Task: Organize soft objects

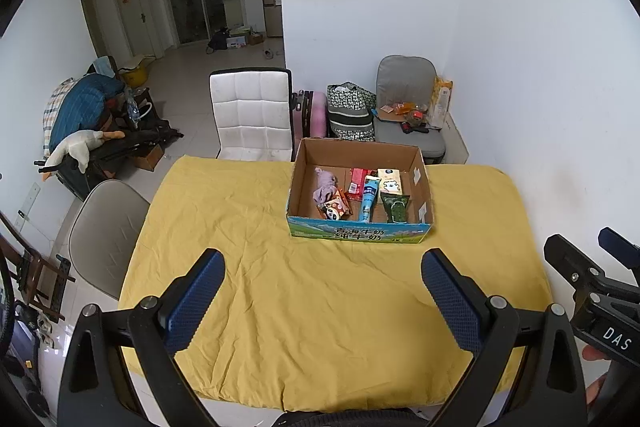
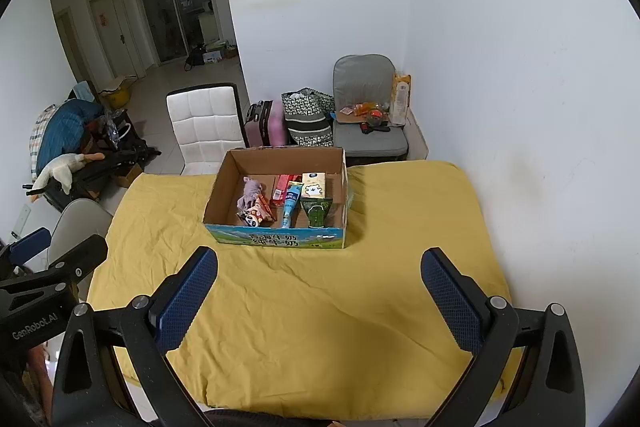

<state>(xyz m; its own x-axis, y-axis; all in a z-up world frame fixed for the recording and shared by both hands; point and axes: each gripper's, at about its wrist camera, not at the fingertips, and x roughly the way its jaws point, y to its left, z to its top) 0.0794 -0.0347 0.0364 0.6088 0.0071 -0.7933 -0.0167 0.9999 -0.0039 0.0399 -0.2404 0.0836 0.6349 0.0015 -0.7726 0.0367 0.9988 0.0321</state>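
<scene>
A cardboard box [image 1: 304, 163] [image 2: 218, 187] stands at the far side of the yellow-covered table [image 1: 280, 287] [image 2: 340, 307]. In it lie a purple cloth [image 1: 325, 184] [image 2: 250, 193], a panda snack pack [image 1: 334, 209] [image 2: 256, 214], a red pack [image 1: 357, 179] [image 2: 281, 187], a blue tube [image 1: 368, 199] [image 2: 291, 205], a green pack [image 1: 395, 207] [image 2: 316, 213] and a tissue pack [image 1: 390, 181] [image 2: 314, 185]. My left gripper [image 1: 323, 267] and right gripper [image 2: 319, 265] are open and empty, above the near table. Each shows in the other's view, the right [image 1: 592, 267] and the left [image 2: 60, 259].
A white chair [image 1: 252, 115] stands behind the table and a beige chair [image 1: 104, 227] at its left. A grey seat [image 1: 408, 107], a patterned bag [image 1: 350, 111] and a pink suitcase [image 1: 312, 113] stand by the far wall. The white wall runs along the table's right side.
</scene>
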